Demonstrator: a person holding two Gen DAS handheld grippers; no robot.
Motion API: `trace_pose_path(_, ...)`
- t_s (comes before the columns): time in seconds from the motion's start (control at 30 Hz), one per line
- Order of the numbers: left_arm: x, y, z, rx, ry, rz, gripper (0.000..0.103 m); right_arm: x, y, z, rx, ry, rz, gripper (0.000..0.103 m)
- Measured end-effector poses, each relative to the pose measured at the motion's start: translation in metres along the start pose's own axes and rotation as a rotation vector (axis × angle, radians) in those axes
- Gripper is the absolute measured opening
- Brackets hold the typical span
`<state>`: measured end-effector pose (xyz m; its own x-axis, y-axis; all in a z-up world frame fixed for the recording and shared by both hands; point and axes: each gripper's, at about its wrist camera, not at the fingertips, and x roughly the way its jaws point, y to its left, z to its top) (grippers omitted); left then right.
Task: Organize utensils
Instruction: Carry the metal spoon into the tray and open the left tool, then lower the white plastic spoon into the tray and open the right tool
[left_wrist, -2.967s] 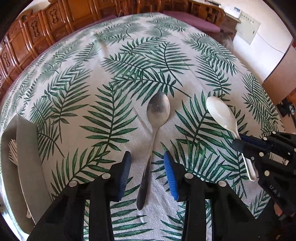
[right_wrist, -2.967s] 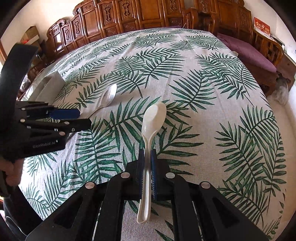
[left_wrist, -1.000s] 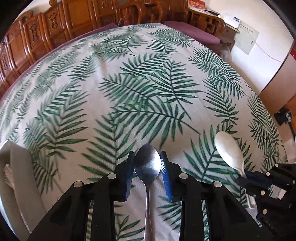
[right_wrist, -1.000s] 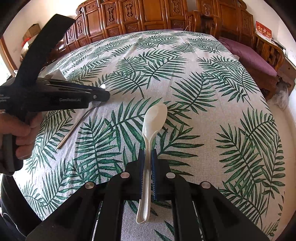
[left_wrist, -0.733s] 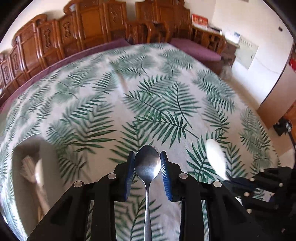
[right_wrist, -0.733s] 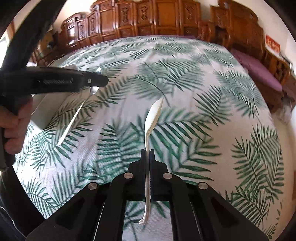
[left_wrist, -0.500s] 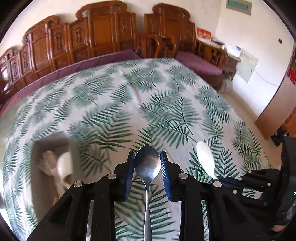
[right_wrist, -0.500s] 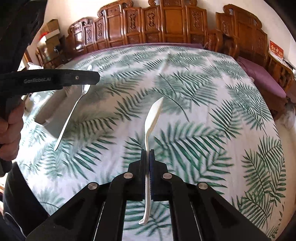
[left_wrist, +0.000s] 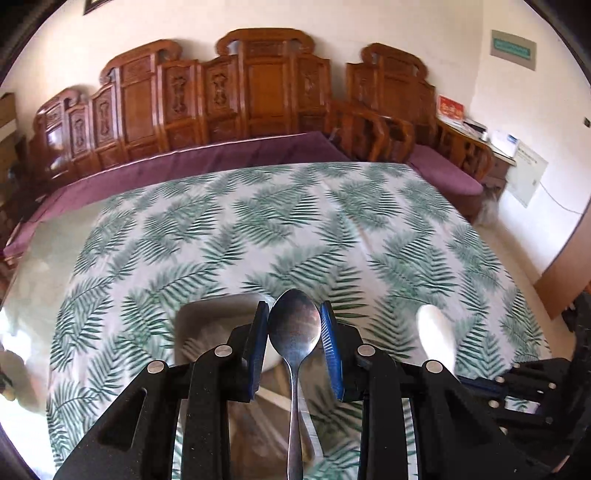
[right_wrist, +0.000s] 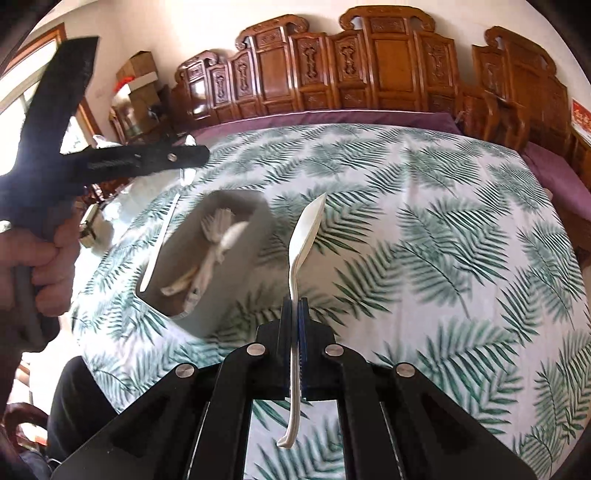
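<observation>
Metal spoon (left_wrist: 294, 328) clamped in left gripper (left_wrist: 294, 347), white spoon (right_wrist: 306, 236) in right gripper (right_wrist: 294, 347); either could miss the tray (right_wrist: 236, 288) if released early.

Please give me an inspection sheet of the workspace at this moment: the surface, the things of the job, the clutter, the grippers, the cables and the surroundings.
Surface: table under a palm-leaf cloth.
Job's things: metal spoon and white spoon, both lifted off the cloth; grey tray on the table, holding pale utensils, blurred.
Clutter: nothing seen.
Grippers: left gripper shut on the metal spoon's bowl, above the tray; right gripper shut on the white spoon's handle, beside the tray.
Cables: a thin wire on the wall.
Surroundings: carved wooden bench with purple cushion, cardboard boxes.
</observation>
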<state>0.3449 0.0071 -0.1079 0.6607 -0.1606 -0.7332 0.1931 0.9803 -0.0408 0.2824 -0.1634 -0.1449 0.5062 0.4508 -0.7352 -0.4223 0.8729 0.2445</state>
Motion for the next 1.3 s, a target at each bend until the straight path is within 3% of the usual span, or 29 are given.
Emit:
trace_pose_path(0.33, 0.043, 0.057, -0.018, -0.078, 0.071, 0.054, 0.026, 0.017, 0.024, 0.018, -0.026, 0.016, 0.029, 0.004)
trace_pose_path(0.7, 0.073, 0.07, -0.044, -0.116, 0.173, 0.029, 0.027, 0.029, 0.036, 0.021, -0.043, 0.036, 0.031, 0.004)
trace_pose_path(0.9, 0.056, 0.081, -0.05, -0.133, 0.162, 0.021, 0.028, 0.037, 0.053, 0.03, -0.068, 0.037, 0.043, 0.004)
trace_pose_path(1.07, 0.031, 0.096, -0.052, -0.152, 0.124, 0.023, 0.035, 0.051, 0.074, 0.041, -0.085, 0.039, 0.064, 0.004)
trace_pose_path(1.3, -0.006, 0.126, -0.06, -0.163, 0.087, 0.071, 0.038, 0.083, 0.099, 0.058, -0.092, 0.053, 0.087, 0.004)
